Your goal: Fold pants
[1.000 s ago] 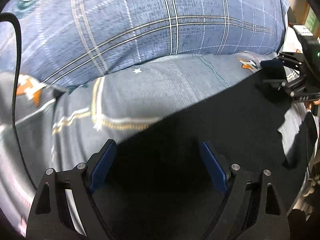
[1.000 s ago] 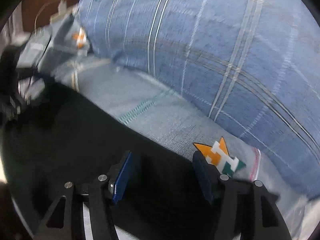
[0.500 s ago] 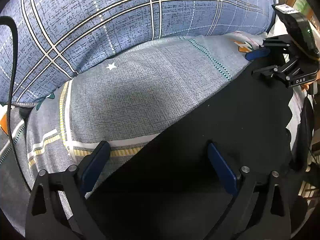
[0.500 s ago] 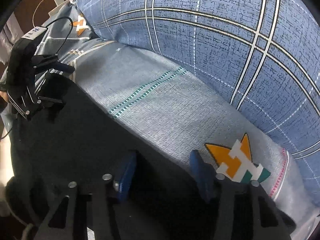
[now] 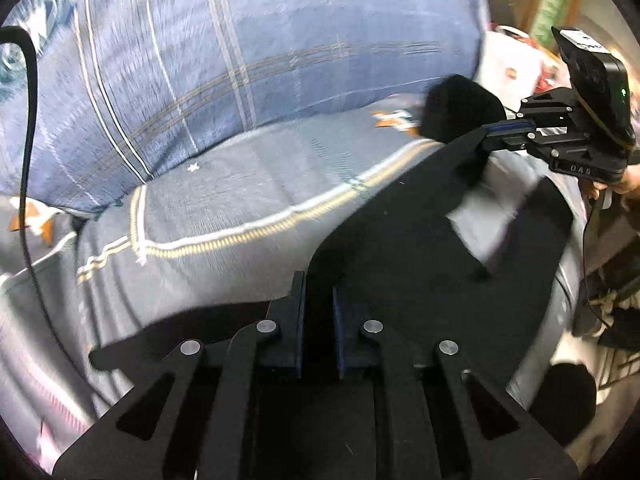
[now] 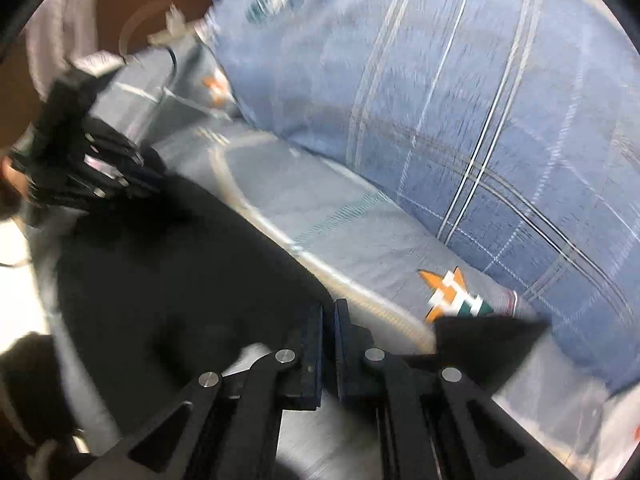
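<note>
Black pants (image 5: 400,248) lie on a grey bedsheet and show in the right wrist view (image 6: 168,280) too. My left gripper (image 5: 319,284) is shut on the near edge of the pants and lifts it off the sheet. My right gripper (image 6: 329,312) is shut on the far edge of the pants; it also shows in the left wrist view (image 5: 504,130), holding the cloth up with a corner hanging. The left gripper appears blurred in the right wrist view (image 6: 80,152).
A large blue plaid pillow (image 5: 240,40) lies behind the pants on the patterned grey sheet (image 5: 240,200). A black cable (image 5: 28,120) hangs at the left. Cluttered items stand past the bed's right edge (image 5: 600,280).
Both grippers have shut on the pants' edges; they were open over the cloth before. The gripped edges have risen off the sheet and both views are moving.
</note>
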`<state>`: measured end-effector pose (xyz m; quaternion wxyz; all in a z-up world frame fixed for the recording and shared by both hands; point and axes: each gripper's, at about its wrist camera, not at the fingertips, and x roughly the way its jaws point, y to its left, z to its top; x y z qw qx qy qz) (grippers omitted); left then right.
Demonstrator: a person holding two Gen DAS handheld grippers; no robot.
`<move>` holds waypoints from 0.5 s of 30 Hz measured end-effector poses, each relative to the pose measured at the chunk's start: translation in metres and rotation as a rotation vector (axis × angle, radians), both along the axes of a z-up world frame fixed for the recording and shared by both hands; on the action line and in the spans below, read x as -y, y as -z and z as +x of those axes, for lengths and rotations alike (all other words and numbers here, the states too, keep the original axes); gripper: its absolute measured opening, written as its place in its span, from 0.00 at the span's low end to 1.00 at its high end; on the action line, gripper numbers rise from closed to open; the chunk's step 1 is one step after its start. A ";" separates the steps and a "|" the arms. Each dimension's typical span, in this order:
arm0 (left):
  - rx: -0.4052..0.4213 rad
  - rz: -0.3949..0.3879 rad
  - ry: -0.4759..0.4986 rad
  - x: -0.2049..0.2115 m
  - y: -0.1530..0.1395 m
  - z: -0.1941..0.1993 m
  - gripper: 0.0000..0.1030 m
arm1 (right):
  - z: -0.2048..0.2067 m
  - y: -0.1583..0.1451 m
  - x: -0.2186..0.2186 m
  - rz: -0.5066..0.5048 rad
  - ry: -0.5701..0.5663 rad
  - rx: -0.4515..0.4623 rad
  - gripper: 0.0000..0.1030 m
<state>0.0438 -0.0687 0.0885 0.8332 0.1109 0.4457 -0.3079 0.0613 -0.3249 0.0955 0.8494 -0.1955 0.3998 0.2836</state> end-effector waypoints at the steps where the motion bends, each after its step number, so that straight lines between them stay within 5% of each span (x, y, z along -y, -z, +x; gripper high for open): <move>1: 0.014 -0.014 0.006 -0.002 -0.005 -0.019 0.10 | -0.018 -0.005 0.004 0.031 0.007 0.010 0.05; 5: 0.007 -0.067 0.008 -0.002 -0.008 -0.075 0.10 | -0.091 -0.006 0.016 0.149 0.037 0.017 0.05; 9: -0.010 -0.062 -0.002 0.001 0.012 -0.116 0.10 | -0.142 0.026 0.024 0.264 0.102 -0.054 0.05; 15: -0.095 -0.064 -0.073 -0.005 0.054 -0.135 0.10 | -0.170 0.081 0.034 0.300 0.257 -0.128 0.05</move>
